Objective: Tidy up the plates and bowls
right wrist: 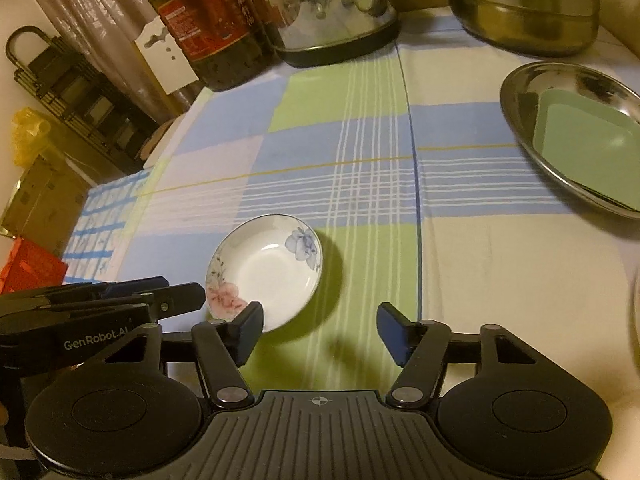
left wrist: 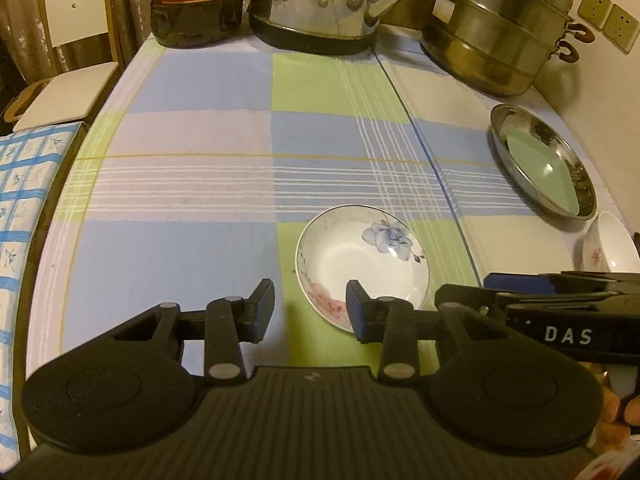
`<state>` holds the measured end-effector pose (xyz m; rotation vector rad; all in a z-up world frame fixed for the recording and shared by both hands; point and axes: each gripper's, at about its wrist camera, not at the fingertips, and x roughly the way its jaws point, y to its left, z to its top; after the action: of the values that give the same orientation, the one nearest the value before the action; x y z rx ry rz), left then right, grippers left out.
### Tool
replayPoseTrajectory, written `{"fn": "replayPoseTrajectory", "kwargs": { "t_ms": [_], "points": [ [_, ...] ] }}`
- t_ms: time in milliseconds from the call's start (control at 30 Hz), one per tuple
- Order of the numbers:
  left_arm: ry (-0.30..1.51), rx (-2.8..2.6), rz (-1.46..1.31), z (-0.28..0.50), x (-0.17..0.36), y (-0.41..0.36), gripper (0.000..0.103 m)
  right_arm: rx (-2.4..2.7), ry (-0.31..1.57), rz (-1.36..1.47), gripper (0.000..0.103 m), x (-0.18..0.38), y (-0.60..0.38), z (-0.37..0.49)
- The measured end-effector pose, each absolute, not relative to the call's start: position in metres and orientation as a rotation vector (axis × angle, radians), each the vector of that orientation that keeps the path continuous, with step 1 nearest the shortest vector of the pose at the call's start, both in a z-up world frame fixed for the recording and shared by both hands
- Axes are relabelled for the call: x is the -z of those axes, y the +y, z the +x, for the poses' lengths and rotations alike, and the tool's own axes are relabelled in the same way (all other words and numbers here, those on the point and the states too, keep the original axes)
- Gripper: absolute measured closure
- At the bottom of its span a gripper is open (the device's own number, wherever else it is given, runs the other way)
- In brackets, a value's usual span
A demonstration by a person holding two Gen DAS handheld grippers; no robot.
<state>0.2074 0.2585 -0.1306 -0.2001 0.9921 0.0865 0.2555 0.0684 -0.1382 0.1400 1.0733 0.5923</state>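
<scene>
Sitting just ahead, the flower bowl touches the wide-open left hand-held gripper; the right hand-held gripper gapes empty beside it.

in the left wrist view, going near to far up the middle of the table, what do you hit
left gripper → floral bowl → bare checked tablecloth → steel kettle at the back
</scene>
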Motion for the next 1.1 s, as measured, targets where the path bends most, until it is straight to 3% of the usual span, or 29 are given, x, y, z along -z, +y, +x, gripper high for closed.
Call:
{"fn": "replayPoseTrajectory", "kwargs": {
  "t_ms": [133,267,433,700,1100],
  "points": [
    [1.001,-0.070,-0.202,0.217,0.138,0.261,0.071,-0.587,1.081,0.142,0.050,0.146,0.076,0.262],
    [1.010,-0.065,-0.197,0.224,0.143,0.264,0.074,-0.586,1.093,0.144,0.065,0.152,0.082,0.268],
    [1.028,-0.056,-0.192,0.231,0.149,0.267,0.079,-0.578,1.097,0.148,0.070,0.157,0.086,0.274],
    [1.046,-0.044,-0.194,0.237,0.154,0.271,0.089,-0.573,1.099,0.141,0.088,0.160,0.090,0.277],
    [1.055,-0.029,-0.188,0.240,0.157,0.270,0.094,-0.572,1.105,0.142,0.095,0.162,0.092,0.280]
  ]
}}
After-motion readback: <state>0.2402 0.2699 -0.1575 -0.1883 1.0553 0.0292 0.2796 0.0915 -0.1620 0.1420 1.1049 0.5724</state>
